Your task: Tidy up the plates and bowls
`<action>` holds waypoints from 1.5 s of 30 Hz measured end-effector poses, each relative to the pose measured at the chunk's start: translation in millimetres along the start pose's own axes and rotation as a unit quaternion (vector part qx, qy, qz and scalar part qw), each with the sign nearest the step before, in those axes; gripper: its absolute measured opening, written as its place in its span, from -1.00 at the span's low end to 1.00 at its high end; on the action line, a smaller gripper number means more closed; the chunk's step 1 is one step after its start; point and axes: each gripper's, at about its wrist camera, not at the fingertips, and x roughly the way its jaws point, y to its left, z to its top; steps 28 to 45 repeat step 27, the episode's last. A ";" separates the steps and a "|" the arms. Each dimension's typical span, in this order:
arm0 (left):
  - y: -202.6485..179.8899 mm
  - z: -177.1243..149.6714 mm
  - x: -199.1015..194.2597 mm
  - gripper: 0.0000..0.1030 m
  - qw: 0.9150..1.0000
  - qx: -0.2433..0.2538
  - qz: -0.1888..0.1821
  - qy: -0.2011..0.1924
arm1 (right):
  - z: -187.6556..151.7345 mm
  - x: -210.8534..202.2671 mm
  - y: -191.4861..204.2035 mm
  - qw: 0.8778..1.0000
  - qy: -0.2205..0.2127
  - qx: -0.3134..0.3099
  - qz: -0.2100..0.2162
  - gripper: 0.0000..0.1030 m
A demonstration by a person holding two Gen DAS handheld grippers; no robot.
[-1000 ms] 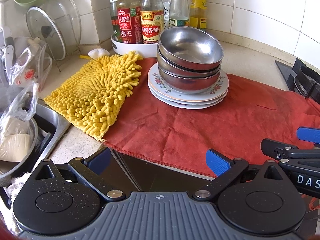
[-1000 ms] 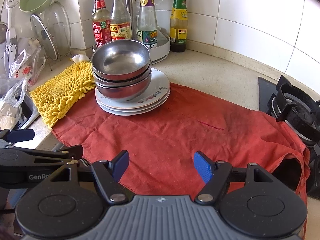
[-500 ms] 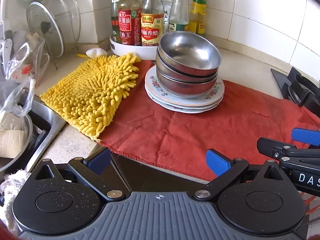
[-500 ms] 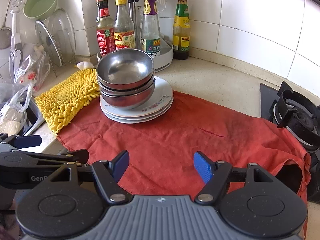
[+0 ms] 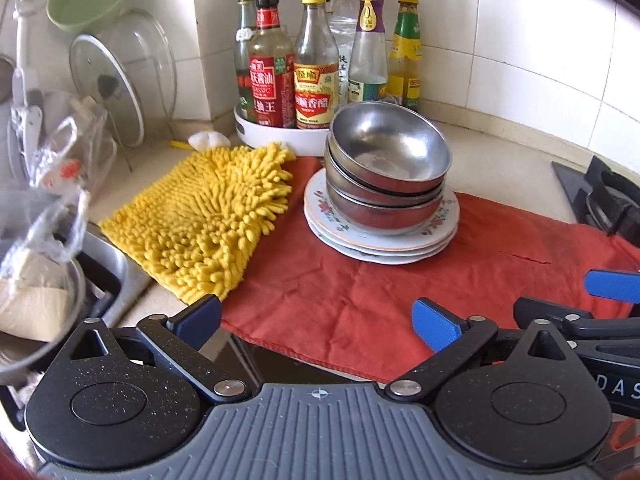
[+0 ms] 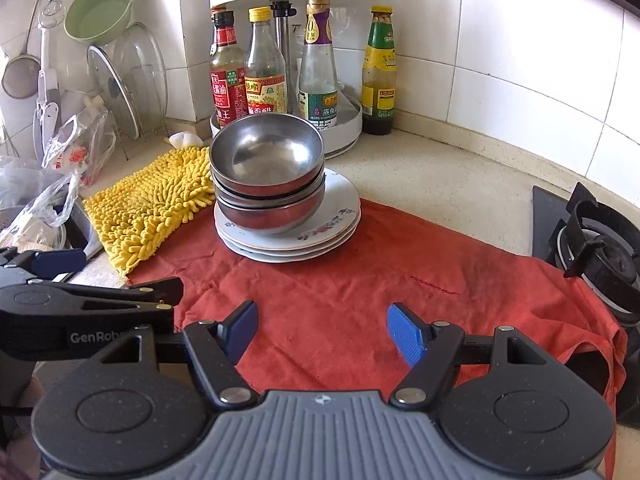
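Three steel bowls (image 5: 386, 168) are nested on a stack of three floral plates (image 5: 444, 216), on a red cloth (image 5: 352, 296). The bowls (image 6: 266, 176) and plates (image 6: 340, 216) also show in the right wrist view. My left gripper (image 5: 318, 318) is open and empty, near the cloth's front edge, well short of the stack. My right gripper (image 6: 322, 328) is open and empty over the red cloth (image 6: 360, 288). Each gripper shows at the side of the other's view.
A yellow chenille mat (image 5: 204, 212) lies left of the stack. A white turntable rack of sauce bottles (image 5: 296, 92) stands behind it. A sink (image 5: 100, 276) with bagged items is at left, a glass lid in a rack (image 5: 120, 80) behind. A gas burner (image 6: 600, 252) is at right.
Both grippers have drawn back and up from the stack, so it looks smaller and more of the wall and bottle rack shows. Both stay open and empty.
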 end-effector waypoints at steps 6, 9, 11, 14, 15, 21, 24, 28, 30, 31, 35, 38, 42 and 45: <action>1.5 1.0 4.7 0.99 1.000 -0.010 -0.008 0.004 | 1.3 2.7 -3.4 1.000 0.001 0.004 0.001 0.33; 1.0 2.4 5.6 0.99 1.000 -0.011 -0.010 0.000 | 2.4 2.4 -4.8 1.000 -0.002 0.007 0.000 0.33; -0.1 3.0 4.4 0.99 1.000 -0.007 -0.009 -0.007 | 3.4 2.2 -5.3 1.000 -0.003 0.007 0.000 0.33; -1.5 4.2 3.4 0.99 1.000 0.002 -0.010 -0.018 | 4.2 2.0 -6.1 1.000 -0.004 0.008 0.000 0.33; -1.9 4.4 3.4 0.99 1.000 0.005 -0.011 -0.020 | 4.4 2.2 -6.3 1.000 -0.004 0.009 0.001 0.33; -1.3 5.0 4.3 0.99 1.000 0.006 -0.016 -0.018 | 3.8 2.4 -6.8 1.000 -0.004 0.008 0.001 0.33; -0.7 4.8 3.7 0.99 1.000 0.006 -0.017 -0.018 | 3.3 2.2 -6.7 1.000 -0.004 0.007 0.001 0.34; -1.6 4.1 2.7 0.99 1.000 0.008 -0.014 -0.018 | 2.9 0.8 -6.8 1.000 -0.004 0.008 0.000 0.35; -1.6 4.1 2.7 0.99 1.000 0.008 -0.014 -0.018 | 2.9 0.8 -6.8 1.000 -0.004 0.008 0.000 0.35; -1.6 4.1 2.7 0.99 1.000 0.008 -0.014 -0.018 | 2.9 0.8 -6.8 1.000 -0.004 0.008 0.000 0.35; -1.6 4.1 2.7 0.99 1.000 0.008 -0.014 -0.018 | 2.9 0.8 -6.8 1.000 -0.004 0.008 0.000 0.35; -1.6 4.1 2.7 0.99 1.000 0.008 -0.014 -0.018 | 2.9 0.8 -6.8 1.000 -0.004 0.008 0.000 0.35; -1.6 4.1 2.7 0.99 1.000 0.008 -0.014 -0.018 | 2.9 0.8 -6.8 1.000 -0.004 0.008 0.000 0.35; -1.6 4.1 2.7 0.99 1.000 0.008 -0.014 -0.018 | 2.9 0.8 -6.8 1.000 -0.004 0.008 0.000 0.35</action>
